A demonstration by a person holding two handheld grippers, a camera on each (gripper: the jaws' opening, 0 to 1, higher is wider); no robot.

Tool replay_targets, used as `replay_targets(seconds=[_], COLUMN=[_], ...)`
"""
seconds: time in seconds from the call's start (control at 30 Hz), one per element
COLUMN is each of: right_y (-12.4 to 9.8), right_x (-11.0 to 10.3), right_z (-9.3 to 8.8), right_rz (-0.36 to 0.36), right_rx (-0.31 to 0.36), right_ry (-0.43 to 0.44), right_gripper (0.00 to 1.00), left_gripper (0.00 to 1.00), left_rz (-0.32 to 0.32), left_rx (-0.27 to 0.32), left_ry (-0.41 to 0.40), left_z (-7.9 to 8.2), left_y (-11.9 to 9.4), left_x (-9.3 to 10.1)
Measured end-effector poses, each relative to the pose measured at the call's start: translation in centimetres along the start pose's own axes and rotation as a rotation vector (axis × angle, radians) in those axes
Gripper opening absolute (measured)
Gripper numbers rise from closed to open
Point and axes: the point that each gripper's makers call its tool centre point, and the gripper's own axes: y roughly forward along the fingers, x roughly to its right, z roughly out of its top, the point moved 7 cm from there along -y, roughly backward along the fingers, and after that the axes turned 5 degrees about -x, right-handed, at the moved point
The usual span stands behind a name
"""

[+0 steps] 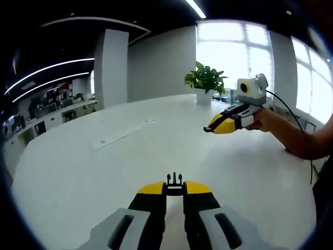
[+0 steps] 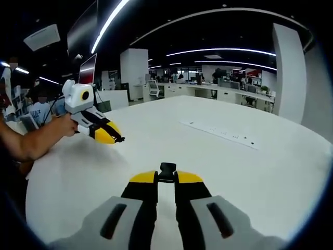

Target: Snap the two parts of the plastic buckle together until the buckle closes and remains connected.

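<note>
Both cameras ride low over the white table, each looking forward along its own jaws. The left gripper view faces the windows and potted plant, with the right gripper at its right. The right gripper view faces the office, with the left gripper at its left. Both share the tabletop.

White table, bright windows, perhaps distant office desks.

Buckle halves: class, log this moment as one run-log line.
left gripper: shut on pronged buckle half | right gripper: shut on socket buckle half | halves apart, not joined | both held above white table
</note>
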Motion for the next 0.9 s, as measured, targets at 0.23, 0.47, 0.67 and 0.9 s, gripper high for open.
replay_targets(seconds=[0.23, 0.47, 0.67, 0.9], right_y=[-1.0, -1.4, -1.8, -2.6], right_x=[-0.3, -0.8, -1.2, -1.8], right_z=[-0.5, -0.8, -1.1, -1.3], right_rz=[-0.003, -0.005, -0.005, -0.009], right_rx=[0.007, 0.010, 0.013, 0.022], right_ry=[0.001, -0.001, -0.002, -0.006], right_gripper=[0.10, 0.10, 0.10, 0.10], left_gripper=[0.09, 0.09, 0.09, 0.09], left_rz=[-0.006, -0.015, -0.014, -0.018], left_rx=[-0.006, -0.016, -0.013, -0.015], left_ry=[-0.003, 0.003, -0.002, 0.003], left_z=[-0.5, -0.9, -1.1, -1.4], left_y=[-0.2, -0.2, -0.6, -0.8], left_x=[0.6, 1.4, 1.7, 2.5])
